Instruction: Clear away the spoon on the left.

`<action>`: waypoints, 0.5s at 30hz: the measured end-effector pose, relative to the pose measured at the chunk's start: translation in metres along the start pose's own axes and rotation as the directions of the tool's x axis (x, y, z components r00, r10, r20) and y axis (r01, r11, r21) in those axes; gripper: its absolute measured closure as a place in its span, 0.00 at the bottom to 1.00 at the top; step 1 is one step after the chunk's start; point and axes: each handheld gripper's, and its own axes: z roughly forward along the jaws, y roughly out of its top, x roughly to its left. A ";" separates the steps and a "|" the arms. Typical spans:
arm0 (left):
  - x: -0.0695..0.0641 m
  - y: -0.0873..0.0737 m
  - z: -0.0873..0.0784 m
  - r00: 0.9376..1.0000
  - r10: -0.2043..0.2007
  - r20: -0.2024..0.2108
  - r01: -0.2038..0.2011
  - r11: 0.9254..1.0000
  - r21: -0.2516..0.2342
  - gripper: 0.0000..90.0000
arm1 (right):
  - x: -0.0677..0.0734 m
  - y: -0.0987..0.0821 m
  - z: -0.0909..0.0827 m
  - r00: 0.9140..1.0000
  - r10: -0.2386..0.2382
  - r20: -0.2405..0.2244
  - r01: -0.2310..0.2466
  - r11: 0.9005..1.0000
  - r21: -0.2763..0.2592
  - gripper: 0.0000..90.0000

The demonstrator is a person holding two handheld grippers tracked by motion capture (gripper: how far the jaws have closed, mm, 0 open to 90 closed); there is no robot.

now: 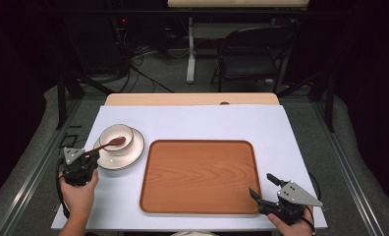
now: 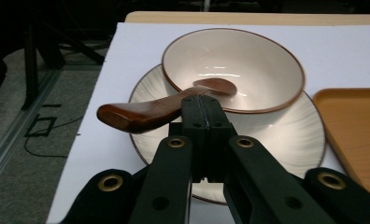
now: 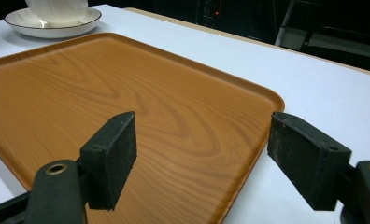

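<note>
Now we see the tray (image 3: 127,107) lying under and between our right gripper's (image 3: 199,158) wide, released jaws, its near corner between them. Our left gripper (image 2: 202,108) is clenched on the spoon (image 2: 145,109), whose tip rests in the bowl (image 2: 248,70) just ahead, on its saucer (image 2: 290,135).

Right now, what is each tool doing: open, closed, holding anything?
Left tool: closed on the wooden spoon, whose tip rests in the bowl.
Right tool: open, empty, over the tray.
</note>
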 end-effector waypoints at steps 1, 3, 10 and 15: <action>0.002 0.001 0.001 1.000 -0.007 -0.004 0.007 1.000 -0.002 1.00 | 0.000 0.000 0.000 1.000 0.004 0.001 -0.004 1.000 0.001 0.26; 0.005 0.004 0.003 1.000 -0.019 -0.010 0.019 1.000 -0.010 1.00 | 0.000 -0.001 0.000 1.000 0.005 -0.002 -0.005 1.000 0.009 0.26; 0.018 0.008 0.009 0.998 -0.049 -0.040 0.048 0.998 -0.027 1.00 | 0.001 -0.001 0.000 1.000 0.000 -0.005 0.000 1.000 0.009 0.26; 0.027 0.013 0.012 0.996 -0.068 -0.052 0.066 0.997 -0.037 1.00 | 0.002 -0.001 0.001 1.000 -0.003 -0.013 0.003 1.000 0.014 0.26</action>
